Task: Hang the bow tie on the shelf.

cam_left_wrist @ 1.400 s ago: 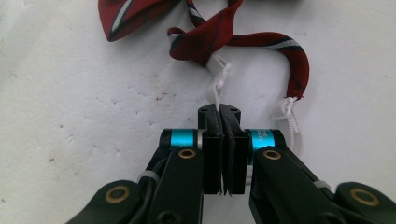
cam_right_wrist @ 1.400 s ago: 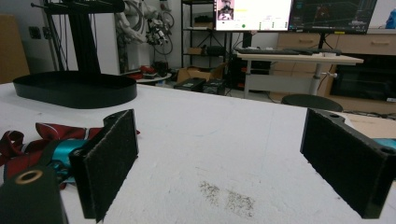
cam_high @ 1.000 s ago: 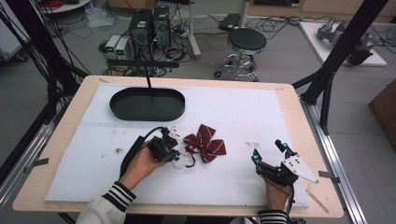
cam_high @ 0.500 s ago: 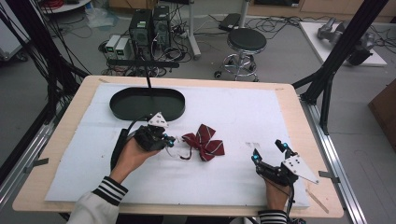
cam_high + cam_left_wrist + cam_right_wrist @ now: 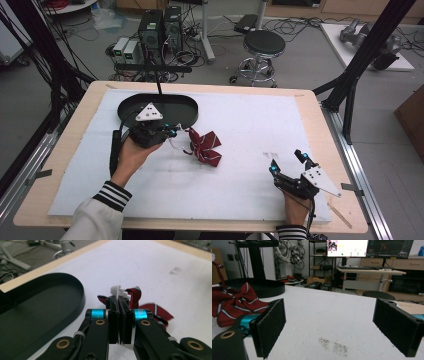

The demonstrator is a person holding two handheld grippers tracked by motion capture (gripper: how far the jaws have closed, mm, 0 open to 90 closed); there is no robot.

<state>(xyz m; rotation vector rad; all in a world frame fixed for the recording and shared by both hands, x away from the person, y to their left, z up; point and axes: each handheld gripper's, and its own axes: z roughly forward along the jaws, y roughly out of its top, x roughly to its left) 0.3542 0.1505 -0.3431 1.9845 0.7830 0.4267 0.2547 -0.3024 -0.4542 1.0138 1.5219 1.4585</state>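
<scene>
Your high view looks forward and down from above your side of the table [image 5: 310,107], taking in the whole white mat [image 5: 260,130] and the floor with a stool [image 5: 264,44] beyond. Your left gripper view rides close behind the left gripper [image 5: 119,305], facing down along its jaws at the mat, the black tray [image 5: 37,307] and the red bow [image 5: 152,311]. Your right gripper view sits low, nearly level with the mat, looking across it between the wide-set jaws of the right gripper [image 5: 329,322] toward desks and monitors. All three share the bow and tray; the stain [image 5: 334,345] is probably the mark the left view shows.
</scene>
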